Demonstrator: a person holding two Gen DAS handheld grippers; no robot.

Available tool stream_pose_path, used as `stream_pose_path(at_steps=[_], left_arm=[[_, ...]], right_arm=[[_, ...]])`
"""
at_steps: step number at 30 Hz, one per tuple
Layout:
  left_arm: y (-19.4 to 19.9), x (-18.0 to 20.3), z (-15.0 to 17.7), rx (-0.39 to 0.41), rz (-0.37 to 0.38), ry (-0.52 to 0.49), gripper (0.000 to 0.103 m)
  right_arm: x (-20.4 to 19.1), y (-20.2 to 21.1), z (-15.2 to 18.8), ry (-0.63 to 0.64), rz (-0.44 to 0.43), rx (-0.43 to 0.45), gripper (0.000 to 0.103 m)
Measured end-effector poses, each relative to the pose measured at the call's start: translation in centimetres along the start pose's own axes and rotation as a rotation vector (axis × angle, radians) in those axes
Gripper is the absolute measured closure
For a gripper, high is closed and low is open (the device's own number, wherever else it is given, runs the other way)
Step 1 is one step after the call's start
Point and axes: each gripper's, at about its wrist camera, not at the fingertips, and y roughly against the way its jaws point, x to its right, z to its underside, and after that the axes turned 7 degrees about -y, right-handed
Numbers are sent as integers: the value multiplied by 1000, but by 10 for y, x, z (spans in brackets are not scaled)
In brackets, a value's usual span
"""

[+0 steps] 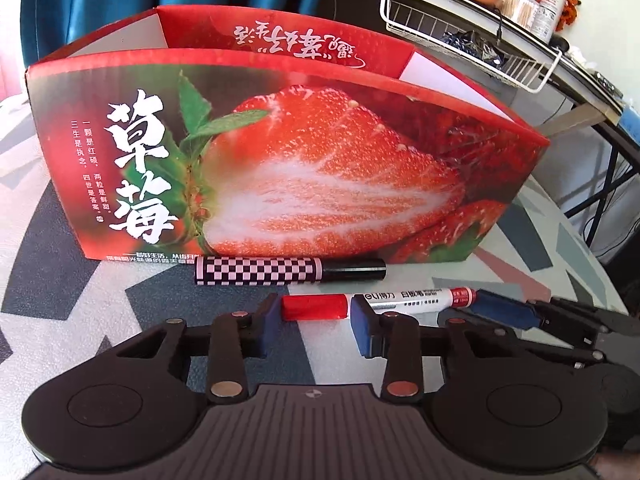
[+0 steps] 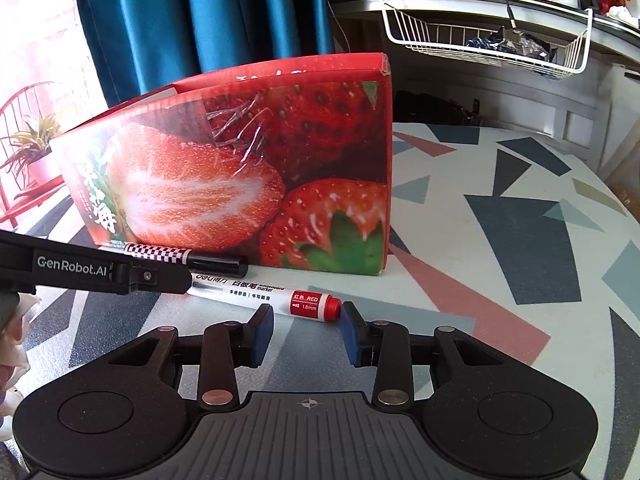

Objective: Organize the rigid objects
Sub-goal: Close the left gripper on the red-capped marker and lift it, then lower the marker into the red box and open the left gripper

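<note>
Red and white whiteboard marker (image 1: 408,300) lies flat on a patterned tablecloth (image 2: 480,240), crossing just beyond the fingertips of both hand-held grippers. From the left wrist, the left gripper (image 1: 314,320) points down at the marker's red cap (image 1: 314,307). Its two blue pads stand apart, one at each end of the cap, which fills the gap between them. The white barrel runs on behind the right-hand pad. Whether the pads press on the cap or only bracket it cannot be told.

From the right wrist, the right gripper (image 2: 306,320) has its pads spread, with bare tablecloth showing in most of the gap. The marker's red tail end sits at the far end of that gap, right by the tip of the right-hand pad; contact there is unclear. The left gripper reaches in from the left of this view and hides the cap.

Just beyond the marker, farther from both grippers, lies a checkered pen (image 1: 256,271) with a black cap, roughly parallel to the marker and close against the foot of an open-topped strawberry box (image 1: 320,160). The box stands upright straight ahead of the left gripper and ahead and left of the right one. Behind it hang a blue curtain (image 2: 200,20) and, to the right, a white wire basket (image 2: 480,40).
</note>
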Motion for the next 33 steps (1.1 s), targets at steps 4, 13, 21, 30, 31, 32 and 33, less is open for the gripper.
stream_pose_path(at_steps=[4,13,21,30,31,32,33], left_arm=[[5,1,4,-4,-7,-5,63],[33,-3,-4,67,-22,-6,63],[71,-9,-10,167,-30,18,63],[116,-8,-32,311,-64,13,63],[121,-7,-36,327,-69,8,63],[124,-7,-39,339,-74,6,63],[126,-7,-43,349,-77,5,63]], right_arm=[[-4,4,0,13,1,7,69],[-20,19,-6,70,-3,35,69],[-37,44,-18,118,-15,93,69],[-63,73,-44,203,-34,191,69],[-65,75,-48,209,-36,204,69],[-68,78,-53,219,-36,219,69],[-70,79,-57,228,-36,231,69]])
